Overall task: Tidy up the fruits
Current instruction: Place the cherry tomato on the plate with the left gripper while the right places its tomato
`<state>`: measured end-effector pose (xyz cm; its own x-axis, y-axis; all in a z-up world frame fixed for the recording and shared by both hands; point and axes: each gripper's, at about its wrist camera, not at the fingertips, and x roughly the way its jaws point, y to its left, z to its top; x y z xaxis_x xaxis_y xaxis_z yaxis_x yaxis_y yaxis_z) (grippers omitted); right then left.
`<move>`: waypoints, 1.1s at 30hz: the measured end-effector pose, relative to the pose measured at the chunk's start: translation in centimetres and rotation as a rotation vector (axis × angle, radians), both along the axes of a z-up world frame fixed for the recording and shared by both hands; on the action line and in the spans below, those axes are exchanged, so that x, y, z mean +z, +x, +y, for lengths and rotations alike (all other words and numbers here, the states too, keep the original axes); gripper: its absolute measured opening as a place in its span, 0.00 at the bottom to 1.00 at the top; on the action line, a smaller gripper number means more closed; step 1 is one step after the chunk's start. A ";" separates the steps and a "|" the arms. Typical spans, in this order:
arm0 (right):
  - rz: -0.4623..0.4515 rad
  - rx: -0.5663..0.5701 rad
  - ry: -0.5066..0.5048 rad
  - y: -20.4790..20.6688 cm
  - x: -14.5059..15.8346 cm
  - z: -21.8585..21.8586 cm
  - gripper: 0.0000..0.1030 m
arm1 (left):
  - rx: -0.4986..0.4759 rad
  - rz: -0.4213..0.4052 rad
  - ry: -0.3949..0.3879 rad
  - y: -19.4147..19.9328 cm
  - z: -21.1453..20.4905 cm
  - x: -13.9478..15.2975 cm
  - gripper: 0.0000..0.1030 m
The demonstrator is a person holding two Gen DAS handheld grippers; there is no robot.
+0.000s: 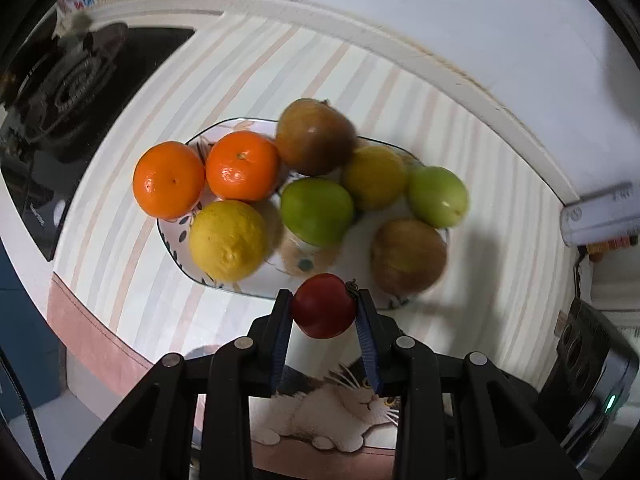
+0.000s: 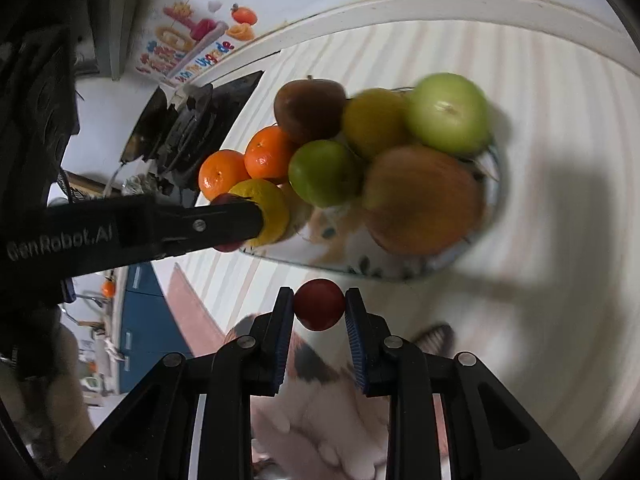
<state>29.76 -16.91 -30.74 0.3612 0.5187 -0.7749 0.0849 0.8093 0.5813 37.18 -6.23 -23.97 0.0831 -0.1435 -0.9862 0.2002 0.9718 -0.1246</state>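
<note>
A patterned plate [image 1: 176,236] on the striped tablecloth holds two oranges [image 1: 242,166], a yellow lemon [image 1: 227,240], green fruits [image 1: 317,210] and brownish apples [image 1: 408,256]. My left gripper [image 1: 323,311] is shut on a small red fruit [image 1: 324,310], held just above the plate's near rim. My right gripper [image 2: 319,310] is shut on another small red fruit [image 2: 319,309], held in front of the plate [image 2: 432,268]. The left gripper's finger [image 2: 200,224] shows in the right wrist view, reaching in from the left beside the lemon [image 2: 268,210].
A black gas stove [image 1: 68,80] stands at the left of the counter. The wall [image 1: 440,8] runs behind the cloth. A white device [image 1: 600,216] lies at the right edge. A cat-print mat [image 1: 332,412] lies below the grippers.
</note>
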 end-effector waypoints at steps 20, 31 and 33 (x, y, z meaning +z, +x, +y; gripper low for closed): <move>-0.044 -0.006 -0.132 2.4 2.7 1.2 0.77 | 0.089 0.019 -0.017 3.7 1.5 -0.8 0.63; -0.064 -0.084 -0.411 -3.1 8.5 -1.2 0.91 | 0.077 -0.151 0.091 -2.0 4.3 3.2 0.88; -0.065 -0.102 -0.435 -4.1 9.5 -1.3 0.91 | 0.073 -0.175 0.090 -3.2 4.4 3.7 0.88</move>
<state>25.67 -18.17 -21.29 0.4484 0.1090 -0.8871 0.1514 0.9689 0.1956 33.96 -1.79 -20.29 0.2609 -0.0431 -0.9644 0.1400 0.9901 -0.0064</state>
